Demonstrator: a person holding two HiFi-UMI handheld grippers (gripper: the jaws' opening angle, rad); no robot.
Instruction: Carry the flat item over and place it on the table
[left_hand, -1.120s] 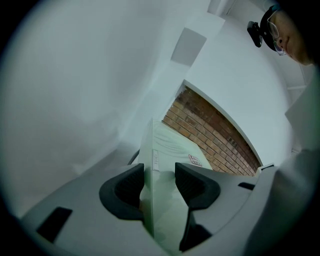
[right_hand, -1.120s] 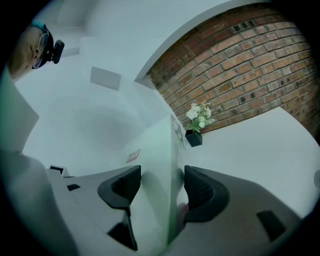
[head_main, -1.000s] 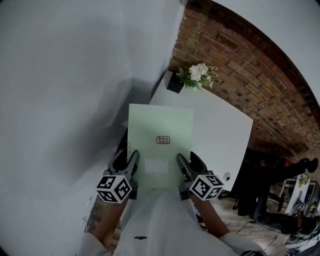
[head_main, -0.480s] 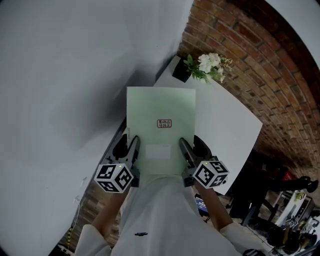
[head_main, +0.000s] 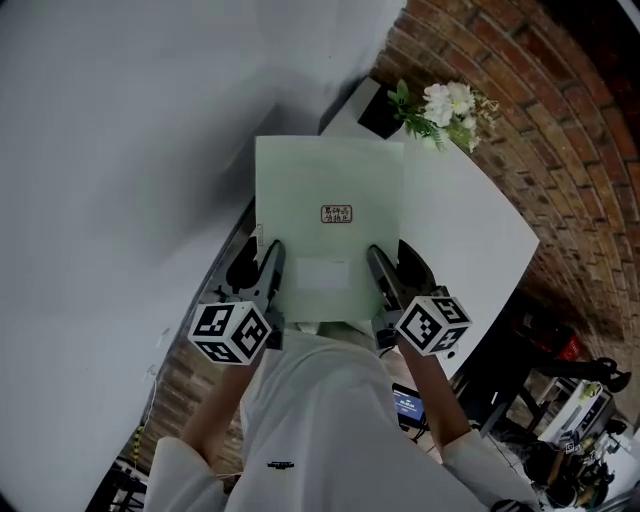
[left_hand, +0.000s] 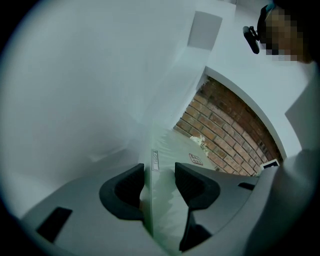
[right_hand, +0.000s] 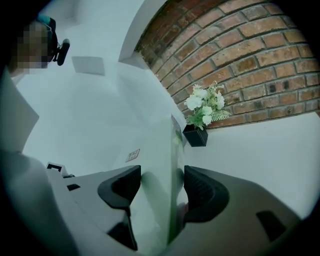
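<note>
1. Nearest the camera in the head view is the person's pale shirt (head_main: 320, 420), with both forearms reaching forward from it.
2. Just past the shirt are the two marker cubes, one on the left tongs (head_main: 257, 263) and one on the right tongs (head_main: 397, 268).
3. The left tongs are closed on the left side of a flat panel (head_main: 330, 180) near its near edge. In the left gripper view the thin pale-green sheet stands between the two dark pads.
4. The right tongs grip the right side of the same panel at about the same height. In the right gripper view its greenish edge runs between the pads.
5. The panel is held out in front of the chest between the two tongs. It carries a small label (head_main: 337, 213) near its middle. In the head view it overlaps the left edge of the white table (head_main: 470, 240); whether it touches the tabletop cannot be told.
6. Beyond the panel's far edge, a black pot (head_main: 382, 118) with white flowers (head_main: 443, 100) stands at the table's far corner.
7. A brick wall (head_main: 560, 130) runs behind the table on the right, and a plain white wall (head_main: 120, 130) fills the left.
</note>
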